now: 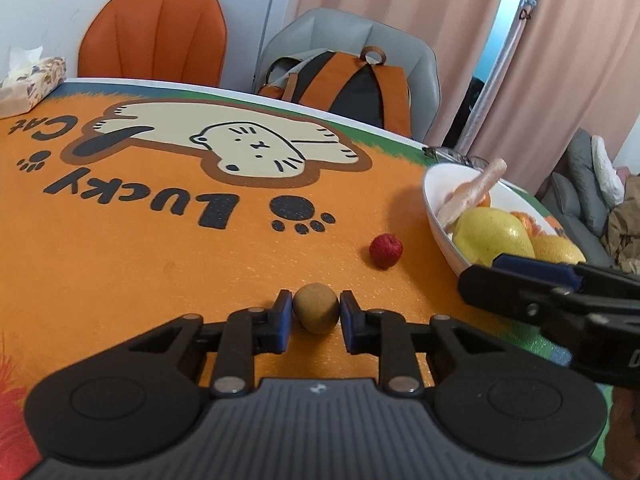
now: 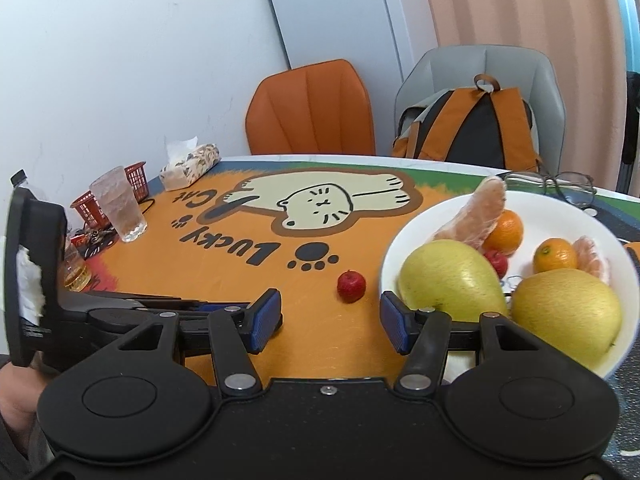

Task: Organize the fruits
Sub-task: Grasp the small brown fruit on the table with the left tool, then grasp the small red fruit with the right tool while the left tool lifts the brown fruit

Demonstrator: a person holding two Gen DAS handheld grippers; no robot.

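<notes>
Left wrist view: left gripper (image 1: pixel 316 312) fingers pinch a kiwi (image 1: pixel 316 307); right gripper (image 2: pixel 330 316) fingers spread, red fruit (image 2: pixel 351 286) just ahead.

Even soft indoor light, faint shadows, sharp focus, strong fisheye edge curvature

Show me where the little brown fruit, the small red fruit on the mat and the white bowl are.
brown fruit (image 1: pixel 316 307): left wrist view, middle of its skin.
red fruit (image 2: pixel 351 286): right wrist view, its centre.
white bowl (image 2: pixel 404 236): right wrist view, bare left rim.
</notes>
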